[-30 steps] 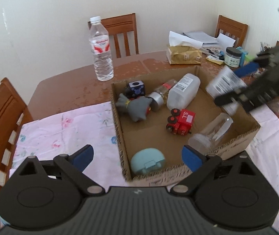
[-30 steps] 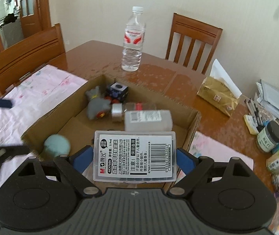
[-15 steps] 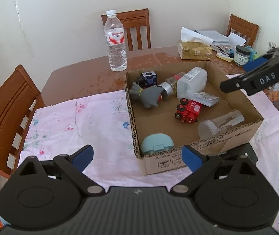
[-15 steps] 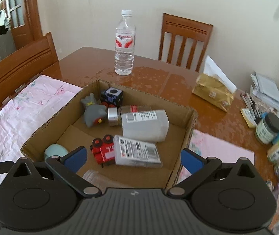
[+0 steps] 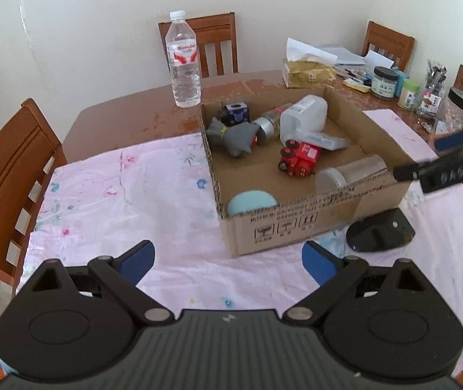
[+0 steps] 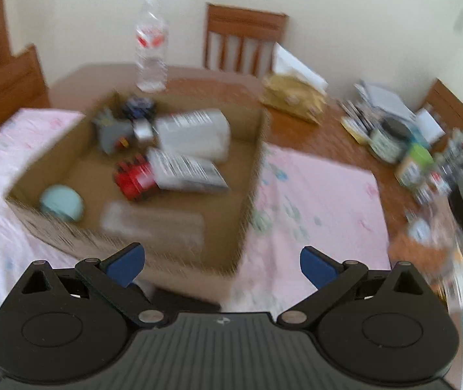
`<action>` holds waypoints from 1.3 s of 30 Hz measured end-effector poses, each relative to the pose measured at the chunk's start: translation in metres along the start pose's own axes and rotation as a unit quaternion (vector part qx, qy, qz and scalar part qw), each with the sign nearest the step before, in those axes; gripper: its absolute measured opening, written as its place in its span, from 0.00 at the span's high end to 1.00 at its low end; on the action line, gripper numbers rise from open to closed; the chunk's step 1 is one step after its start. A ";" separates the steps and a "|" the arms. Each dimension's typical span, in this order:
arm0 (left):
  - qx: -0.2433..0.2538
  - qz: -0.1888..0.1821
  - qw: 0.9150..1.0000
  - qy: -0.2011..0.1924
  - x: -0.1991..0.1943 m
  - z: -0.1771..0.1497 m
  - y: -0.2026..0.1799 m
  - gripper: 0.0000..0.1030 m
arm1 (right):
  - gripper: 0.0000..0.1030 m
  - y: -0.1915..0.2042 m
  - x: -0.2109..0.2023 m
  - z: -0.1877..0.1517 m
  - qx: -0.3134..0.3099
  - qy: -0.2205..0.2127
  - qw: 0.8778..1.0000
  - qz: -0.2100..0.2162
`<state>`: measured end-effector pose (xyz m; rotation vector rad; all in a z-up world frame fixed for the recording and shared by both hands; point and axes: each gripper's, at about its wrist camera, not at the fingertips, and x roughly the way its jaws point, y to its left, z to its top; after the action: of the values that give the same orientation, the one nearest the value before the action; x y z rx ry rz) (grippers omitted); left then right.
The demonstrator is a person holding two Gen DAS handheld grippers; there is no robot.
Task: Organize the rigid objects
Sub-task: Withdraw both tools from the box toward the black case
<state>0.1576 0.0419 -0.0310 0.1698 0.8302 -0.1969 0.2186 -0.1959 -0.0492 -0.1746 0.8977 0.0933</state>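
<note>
Released a second ago, the clear flat labelled plastic case (image 5: 324,138) now lies inside the brown cardboard box (image 5: 296,224), against the red toy truck (image 5: 299,159); the left gripper (image 5: 228,260) gapes wide and empty over the pink floral cloth (image 5: 117,188). Right view, blurred: the right gripper (image 6: 221,261) is spread wide, empty, pulled back past the box's near corner; the case's label (image 6: 187,169) is unreadable.

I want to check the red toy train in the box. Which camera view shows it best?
The left wrist view: the red toy train is sharp there, lying inside the cardboard box. The right wrist view shows it too, but blurred by motion.
</note>
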 end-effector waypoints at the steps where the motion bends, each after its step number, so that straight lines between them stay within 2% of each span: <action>1: 0.000 -0.003 1.000 0.001 0.000 -0.003 0.001 0.06 | 0.00 0.001 0.006 -0.007 0.002 0.011 1.000 -0.012; 4: -0.007 -0.012 1.000 0.008 0.002 -0.011 0.006 0.06 | 0.00 0.004 0.015 -0.023 0.002 0.025 0.999 -0.031; 6: -0.008 -0.021 1.000 0.014 0.004 -0.018 0.006 0.06 | 0.00 0.003 0.019 -0.029 0.011 0.032 0.999 -0.028; 10: -0.012 -0.004 0.999 0.030 0.005 -0.025 -0.004 0.06 | 0.00 0.004 0.031 -0.032 -0.007 0.038 0.999 -0.022; 15: -0.046 0.021 0.997 0.053 0.005 -0.029 -0.020 0.06 | 0.00 -0.004 0.047 -0.032 -0.012 0.040 0.999 0.034; 19: -0.051 0.045 0.995 0.067 0.004 -0.029 -0.034 0.06 | 0.00 -0.002 0.057 -0.032 -0.008 0.041 0.997 0.062; 24: -0.055 0.045 0.995 0.075 0.003 -0.031 -0.041 0.06 | 0.00 0.007 0.061 -0.037 -0.014 0.046 0.995 0.083; 27: -0.048 0.033 0.995 0.078 0.006 -0.032 -0.041 0.06 | 0.00 0.013 0.061 -0.041 -0.017 0.054 0.995 0.082; 33: -0.022 -0.005 0.997 0.076 0.015 -0.029 -0.038 0.06 | 0.00 0.013 0.059 -0.049 0.006 0.053 0.997 0.052; 39: 0.037 -0.059 0.994 0.080 0.027 -0.027 -0.052 0.06 | 0.00 -0.005 0.052 -0.061 0.013 0.059 0.997 0.047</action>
<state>0.1434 -0.0054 -0.0726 0.2086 0.9943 -0.3292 0.2049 -0.2118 -0.1261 -0.1144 1.0247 0.1611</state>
